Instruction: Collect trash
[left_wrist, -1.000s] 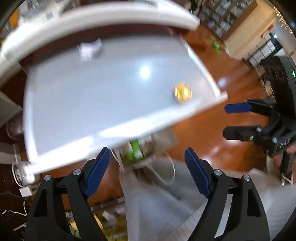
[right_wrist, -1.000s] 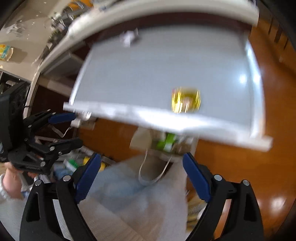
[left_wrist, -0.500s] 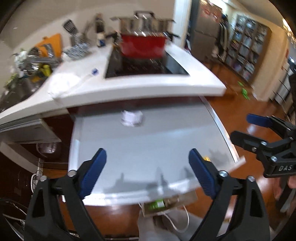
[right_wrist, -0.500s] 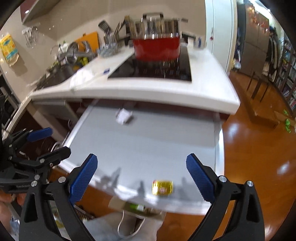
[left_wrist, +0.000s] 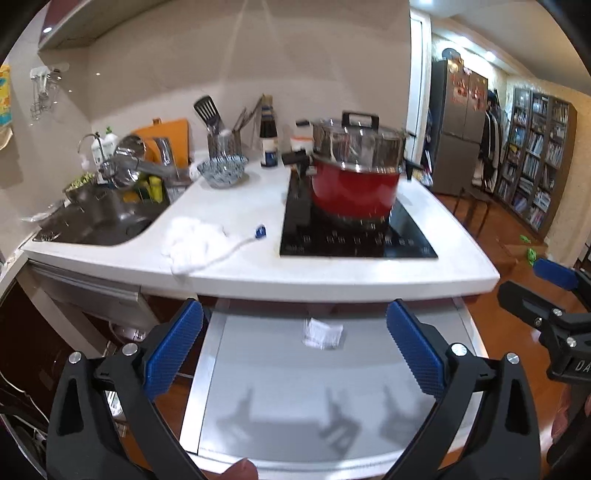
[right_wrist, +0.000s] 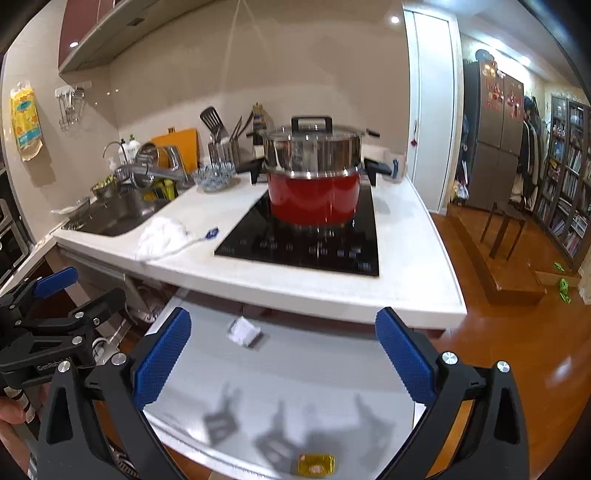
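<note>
A crumpled white paper scrap (left_wrist: 322, 333) lies at the far end of the grey pull-out shelf (left_wrist: 280, 398), just under the counter edge; it also shows in the right wrist view (right_wrist: 243, 331). A gold foil wrapper (right_wrist: 317, 463) lies near the shelf's front edge (right_wrist: 221, 461), only in the right wrist view. My left gripper (left_wrist: 293, 356) is open and empty above the shelf. My right gripper (right_wrist: 282, 360) is open and empty above the shelf, and its fingers show at the right edge of the left wrist view (left_wrist: 554, 295).
A white counter (left_wrist: 332, 277) overhangs the shelf. On it are a black cooktop (left_wrist: 354, 240) with a red pot (left_wrist: 354, 184), a white cloth (left_wrist: 195, 243), a bowl (left_wrist: 221, 170) and a sink (left_wrist: 96, 221). Wood floor (right_wrist: 517, 350) lies to the right.
Both grippers have tilted up from looking down at the shelf and the bag below to looking level at the counter. Both stay open and empty.
</note>
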